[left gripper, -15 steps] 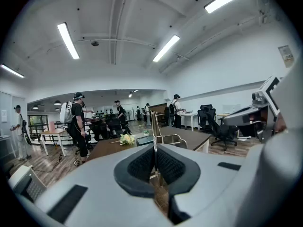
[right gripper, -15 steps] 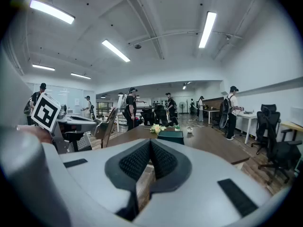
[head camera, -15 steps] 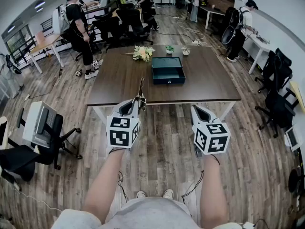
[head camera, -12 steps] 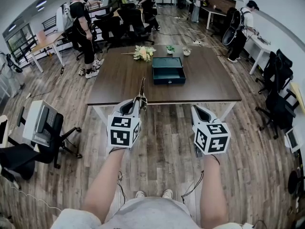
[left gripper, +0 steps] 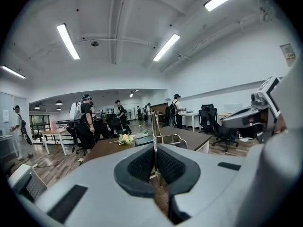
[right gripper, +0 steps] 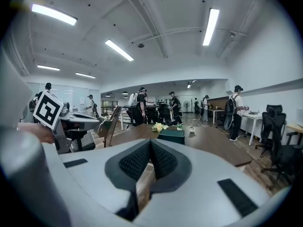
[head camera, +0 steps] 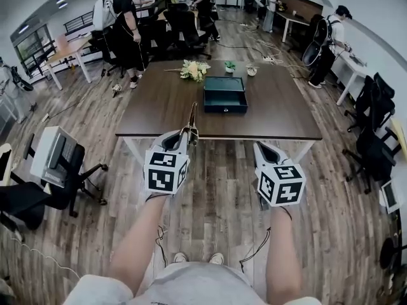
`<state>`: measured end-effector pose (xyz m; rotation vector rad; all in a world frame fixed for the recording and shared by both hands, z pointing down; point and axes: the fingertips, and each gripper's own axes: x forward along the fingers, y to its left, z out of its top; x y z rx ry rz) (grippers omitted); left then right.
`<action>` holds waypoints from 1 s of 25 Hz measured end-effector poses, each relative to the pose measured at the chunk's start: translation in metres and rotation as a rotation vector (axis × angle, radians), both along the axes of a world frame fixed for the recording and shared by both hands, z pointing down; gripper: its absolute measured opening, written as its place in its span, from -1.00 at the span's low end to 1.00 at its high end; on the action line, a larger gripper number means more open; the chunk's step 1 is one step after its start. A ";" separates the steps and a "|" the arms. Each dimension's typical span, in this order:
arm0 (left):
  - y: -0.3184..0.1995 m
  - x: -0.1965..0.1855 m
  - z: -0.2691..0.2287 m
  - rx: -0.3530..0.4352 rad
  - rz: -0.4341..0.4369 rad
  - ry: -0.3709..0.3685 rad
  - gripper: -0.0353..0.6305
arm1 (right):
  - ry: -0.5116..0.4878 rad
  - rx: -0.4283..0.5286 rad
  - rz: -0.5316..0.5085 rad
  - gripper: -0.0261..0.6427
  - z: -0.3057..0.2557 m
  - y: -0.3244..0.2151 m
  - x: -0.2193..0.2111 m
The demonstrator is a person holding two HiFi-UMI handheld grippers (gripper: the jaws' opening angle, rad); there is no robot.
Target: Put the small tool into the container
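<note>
Far on the table (head camera: 152, 110), ahead and a bit right of the left gripper (head camera: 184, 136), stands the container (head camera: 226, 107); small tool (head camera: 191, 116) is clamped in left jaws, long axis pointing fwd at it; right gripper (head camera: 262, 147) closed, empty.

an open-plan office: white desks (head camera: 63, 48), black swivel chairs (head camera: 372, 154), ceiling strip lights (left gripper: 68, 41), people (head camera: 124, 24) working.

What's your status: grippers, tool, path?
Left gripper shut on small tool, not yet at container. Right gripper shut, empty. Flowers beyond container, off the path.
</note>
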<state>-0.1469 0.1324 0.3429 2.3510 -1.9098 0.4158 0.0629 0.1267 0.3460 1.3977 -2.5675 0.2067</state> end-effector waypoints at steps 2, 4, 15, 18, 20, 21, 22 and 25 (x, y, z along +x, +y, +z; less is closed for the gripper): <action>-0.002 0.006 0.000 0.000 -0.008 0.004 -0.89 | 0.001 0.000 -0.012 -0.91 0.000 -0.003 0.005; -0.003 0.012 -0.002 0.003 -0.017 0.007 -0.89 | 0.003 0.001 -0.025 -0.91 0.000 -0.005 0.008; -0.010 0.035 0.002 -0.008 -0.045 -0.004 -0.89 | -0.003 -0.003 -0.067 -0.91 0.005 -0.018 0.029; -0.013 0.036 0.003 -0.013 -0.055 -0.002 -0.89 | 0.000 -0.003 -0.078 -0.91 0.005 -0.022 0.029; -0.016 0.036 0.004 -0.013 -0.058 -0.004 -0.89 | 0.000 -0.002 -0.082 -0.91 0.005 -0.026 0.029; -0.018 0.036 0.005 -0.013 -0.060 -0.005 -0.89 | -0.001 -0.003 -0.083 -0.91 0.006 -0.028 0.029; -0.020 0.035 0.005 -0.014 -0.061 -0.007 -0.89 | -0.001 -0.003 -0.083 -0.91 0.007 -0.030 0.029; -0.026 0.032 0.007 -0.013 -0.065 -0.008 -0.89 | 0.001 -0.004 -0.087 -0.91 0.009 -0.037 0.027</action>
